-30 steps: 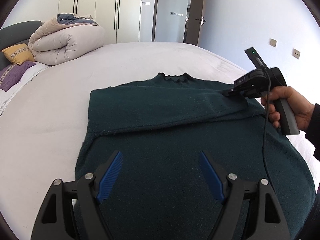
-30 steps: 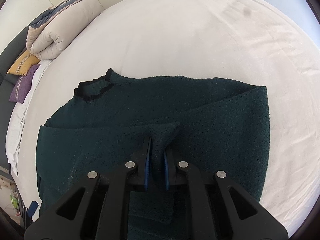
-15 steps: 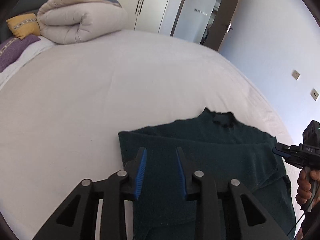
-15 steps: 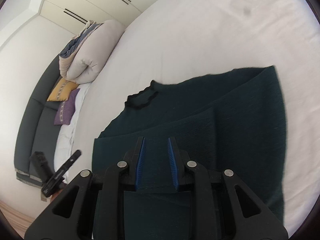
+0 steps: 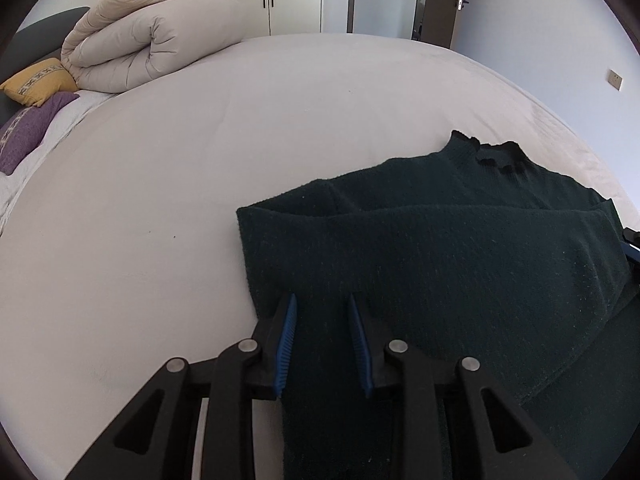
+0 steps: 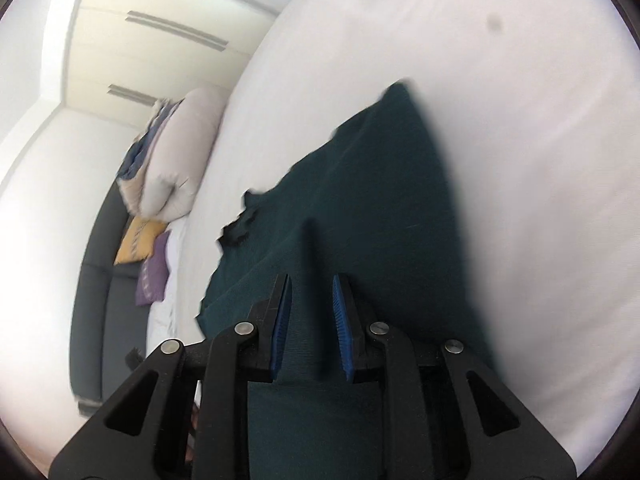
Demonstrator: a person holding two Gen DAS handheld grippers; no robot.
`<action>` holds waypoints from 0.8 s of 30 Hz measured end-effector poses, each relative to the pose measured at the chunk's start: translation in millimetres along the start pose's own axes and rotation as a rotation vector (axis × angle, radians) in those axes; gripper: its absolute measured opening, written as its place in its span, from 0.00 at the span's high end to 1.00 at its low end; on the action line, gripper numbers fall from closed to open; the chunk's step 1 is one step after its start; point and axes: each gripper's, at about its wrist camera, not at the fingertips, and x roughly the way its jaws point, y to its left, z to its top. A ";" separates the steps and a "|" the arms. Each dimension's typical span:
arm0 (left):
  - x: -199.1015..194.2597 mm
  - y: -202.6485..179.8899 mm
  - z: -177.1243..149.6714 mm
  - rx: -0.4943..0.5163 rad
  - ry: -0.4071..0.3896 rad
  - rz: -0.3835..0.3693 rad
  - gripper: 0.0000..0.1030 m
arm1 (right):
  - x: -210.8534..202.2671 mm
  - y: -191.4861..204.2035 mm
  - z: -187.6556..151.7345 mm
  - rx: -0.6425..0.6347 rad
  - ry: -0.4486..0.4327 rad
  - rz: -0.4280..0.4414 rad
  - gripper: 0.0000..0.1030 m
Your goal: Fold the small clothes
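Midway through a fold, a dark green sweater (image 5: 440, 248) lies on a white bed (image 5: 200, 160), toward its right-hand edge, collar pointing away, as the left hand-held gripper (image 5: 322, 340) and the right hand-held gripper (image 6: 311, 322) each pinch its near cloth between narrowed blue pads. Doing this well likely means lifting both together, level, and laying the hem squarely toward the collar. A rolled duvet (image 5: 148, 40) and two cushions (image 5: 36, 100) sit well apart at the bed's far left corner, obstructing nothing.
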 end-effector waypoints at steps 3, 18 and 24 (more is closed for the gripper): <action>1.7 -1.1 -0.3 -0.003 -0.002 0.008 0.71 | -56.7 -26.0 9.5 0.104 -0.144 -0.051 0.78; 4.3 -1.5 6.2 -0.035 0.013 0.010 0.71 | -8.9 2.8 -60.6 0.207 -0.010 0.039 0.34; 4.0 0.0 8.4 -0.068 0.021 0.002 0.70 | 5.2 -8.4 -43.6 0.323 -0.096 0.155 0.34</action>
